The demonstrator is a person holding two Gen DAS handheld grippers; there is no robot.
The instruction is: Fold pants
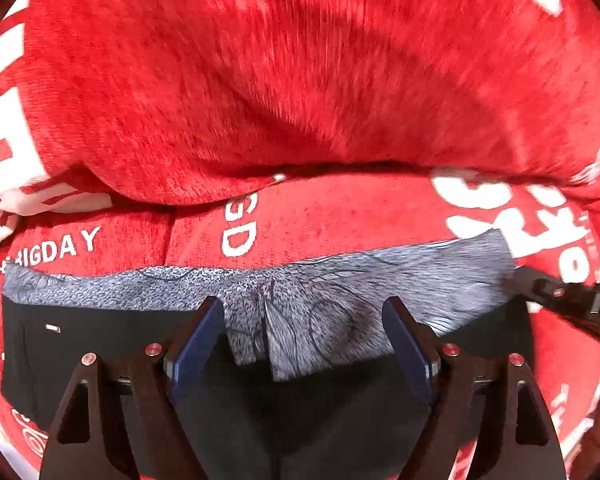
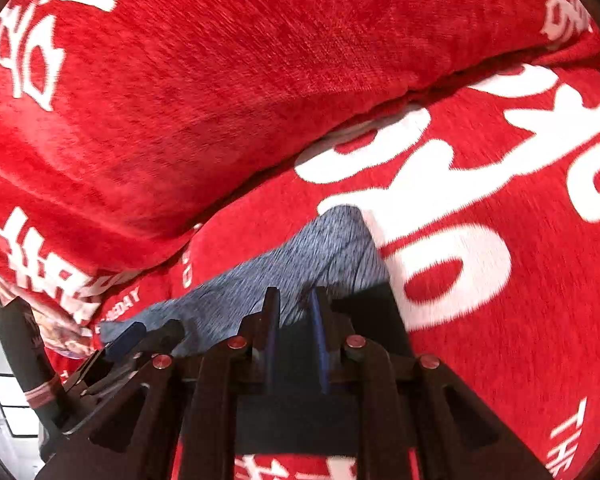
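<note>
The pants [image 1: 320, 300] are black outside with a grey fleecy lining, lying on a red sofa seat [image 1: 340, 216]. In the left wrist view my left gripper [image 1: 304, 320] is open, fingers wide apart over the grey lining and black fabric. The right gripper shows at that view's right edge [image 1: 572, 300]. In the right wrist view the pants [image 2: 300, 264] lie under my right gripper [image 2: 294, 300], whose fingers stand narrowly apart with a small gap; whether cloth is pinched between them is unclear. The left gripper shows at lower left there [image 2: 140, 336].
A red sofa back cushion [image 1: 300, 72] with white lettering rises just behind the pants. The seat [image 2: 480, 280] carries large white characters. A window and pale wall [image 2: 12, 408] show at the lower left.
</note>
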